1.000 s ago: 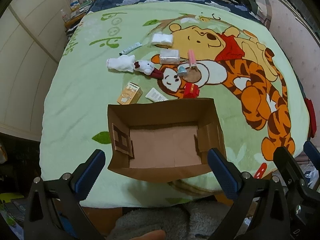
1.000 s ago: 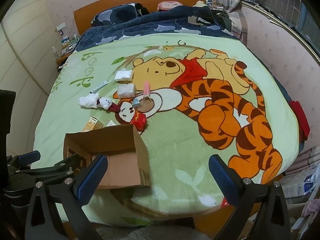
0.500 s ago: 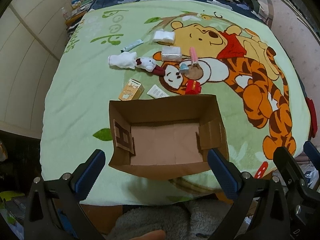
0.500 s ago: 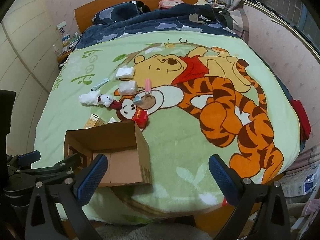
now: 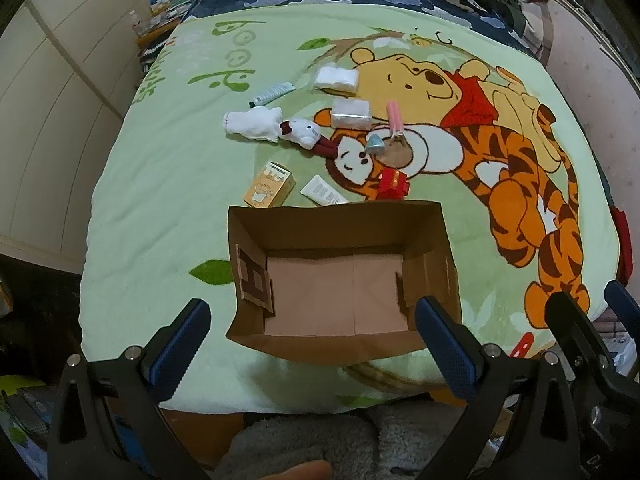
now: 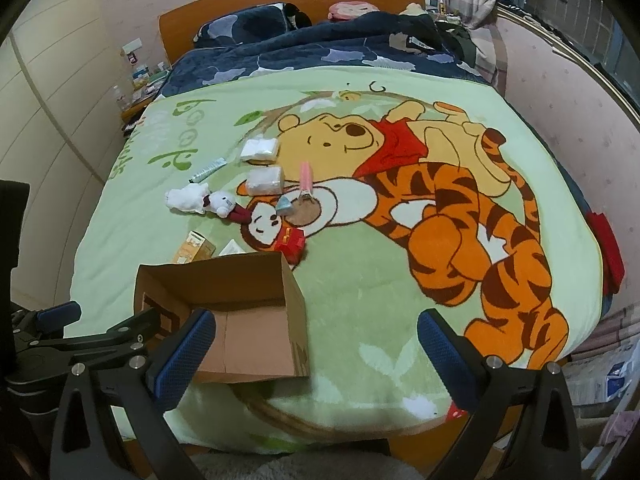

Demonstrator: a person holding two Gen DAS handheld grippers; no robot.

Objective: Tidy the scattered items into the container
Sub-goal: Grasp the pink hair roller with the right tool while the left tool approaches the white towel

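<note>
An open, empty cardboard box [image 5: 340, 236] [image 6: 296, 300] stands on the bed near its foot. Beyond it lie scattered items: an orange carton [image 5: 269, 185], a white sachet [image 5: 322, 191], a red toy [image 5: 393, 184] [image 6: 290, 242], a white plush kitten [image 5: 302, 133], a white sock [image 5: 252, 123], a tube [image 5: 272, 93], two tissue packs [image 5: 351, 113] [image 5: 335, 77], a pink razor [image 5: 394, 118] and a small teal piece [image 5: 375, 145]. My left gripper [image 5: 312, 348] is open and empty before the box's near edge. My right gripper [image 6: 316, 354] is open and empty to the right of the box.
The bed carries a green cartoon blanket [image 6: 360, 280] and a dark blue quilt [image 6: 320, 56] toward the wooden headboard. A cluttered nightstand [image 6: 138, 84] stands at the back left. White wardrobe doors [image 5: 52, 80] run along the left, and a wall with a window along the right.
Both grippers have moved slightly forward toward the bed, so the box and items sit lower in view. Nothing has been grasped or shifted.
</note>
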